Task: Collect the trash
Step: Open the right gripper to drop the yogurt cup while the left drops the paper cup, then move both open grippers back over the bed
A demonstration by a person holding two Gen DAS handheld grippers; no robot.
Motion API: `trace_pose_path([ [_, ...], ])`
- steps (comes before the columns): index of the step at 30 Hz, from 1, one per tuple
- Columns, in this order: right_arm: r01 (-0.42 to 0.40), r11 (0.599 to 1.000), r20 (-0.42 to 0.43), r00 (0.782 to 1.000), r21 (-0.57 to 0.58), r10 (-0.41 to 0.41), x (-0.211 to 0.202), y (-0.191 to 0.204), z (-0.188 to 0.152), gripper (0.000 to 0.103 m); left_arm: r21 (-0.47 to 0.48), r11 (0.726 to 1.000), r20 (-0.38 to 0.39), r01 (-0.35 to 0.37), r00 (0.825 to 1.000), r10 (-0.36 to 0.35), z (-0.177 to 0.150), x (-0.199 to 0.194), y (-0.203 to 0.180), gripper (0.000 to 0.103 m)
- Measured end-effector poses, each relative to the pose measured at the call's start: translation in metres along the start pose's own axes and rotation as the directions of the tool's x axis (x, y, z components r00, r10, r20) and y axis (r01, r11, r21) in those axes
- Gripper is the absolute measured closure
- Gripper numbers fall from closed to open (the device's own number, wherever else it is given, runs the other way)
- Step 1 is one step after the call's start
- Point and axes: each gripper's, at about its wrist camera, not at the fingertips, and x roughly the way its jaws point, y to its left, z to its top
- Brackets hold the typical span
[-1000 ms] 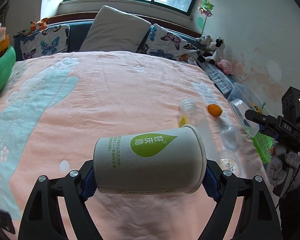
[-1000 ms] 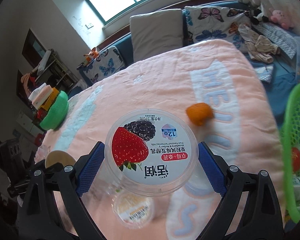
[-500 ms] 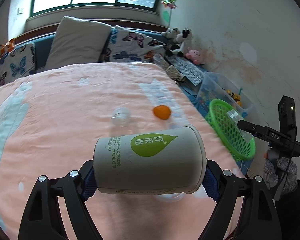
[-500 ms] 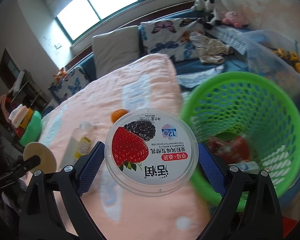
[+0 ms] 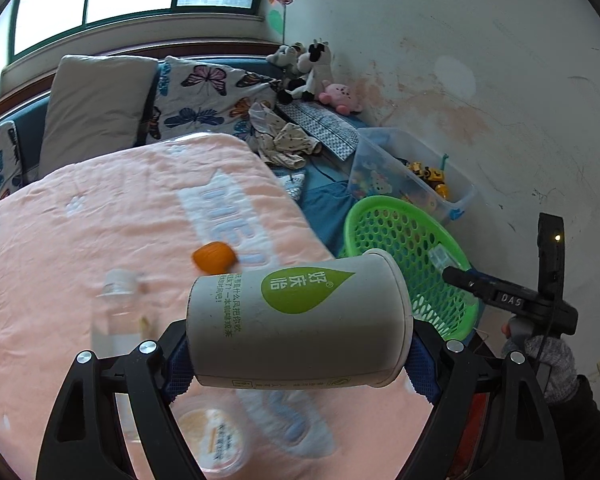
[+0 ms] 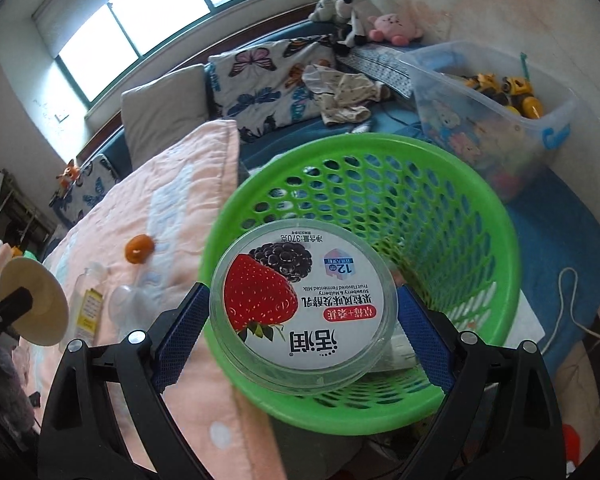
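Note:
My left gripper (image 5: 298, 354) is shut on a grey paper cup (image 5: 300, 320) with a green leaf logo, held sideways above the pink blanket (image 5: 100, 220). My right gripper (image 6: 302, 314) is shut on a clear yogurt tub (image 6: 304, 308) with a strawberry lid, held over the mouth of the green mesh basket (image 6: 440, 184). The basket also shows in the left wrist view (image 5: 404, 236), right of the bed, with the right gripper's tip over it. An orange peel (image 5: 214, 257), a clear plastic bottle (image 5: 118, 308) and a small lidded cup (image 5: 214, 444) lie on the blanket.
Pillows (image 5: 96, 108) and plush toys (image 5: 308, 68) sit at the head of the bed. A clear bin of toys (image 6: 496, 96) stands behind the basket by the wall. A blue mat (image 6: 560, 232) lies under the basket.
Both grippers swung right, from the bed toward the basket. The yogurt tub went from above the blanket to over the basket's mouth. Both grips are unchanged.

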Motion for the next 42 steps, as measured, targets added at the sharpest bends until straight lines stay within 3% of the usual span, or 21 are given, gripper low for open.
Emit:
trace_pose_path([
  [11,0.010,0.999,0.001,1.000,0.046,-0.010,0.002,-0.032,0.000,0.010,0.050,0.998,-0.034,0.041,0.999,-0.039,0.026,0.039,-0.056,0.022],
  [23,0.021,1.000,0.072,0.997,0.018,-0.022,-0.033,-0.039,-0.018,0.010,0.091,0.994,-0.102,0.061,0.993,-0.052,0.033,0.086,-0.102,0.022],
  [33,-0.007,1.000,0.103,0.995,0.028,0.004,-0.048,-0.044,-0.037,0.010,0.088,0.993,-0.155,0.077,0.986,-0.062,0.029,0.113,-0.118,0.021],
  [42,-0.009,0.999,0.111,0.994,0.042,0.004,-0.055,-0.045,-0.046,0.010,0.074,0.993,-0.154,0.092,0.985,-0.079,0.027,0.111,-0.117,0.015],
])
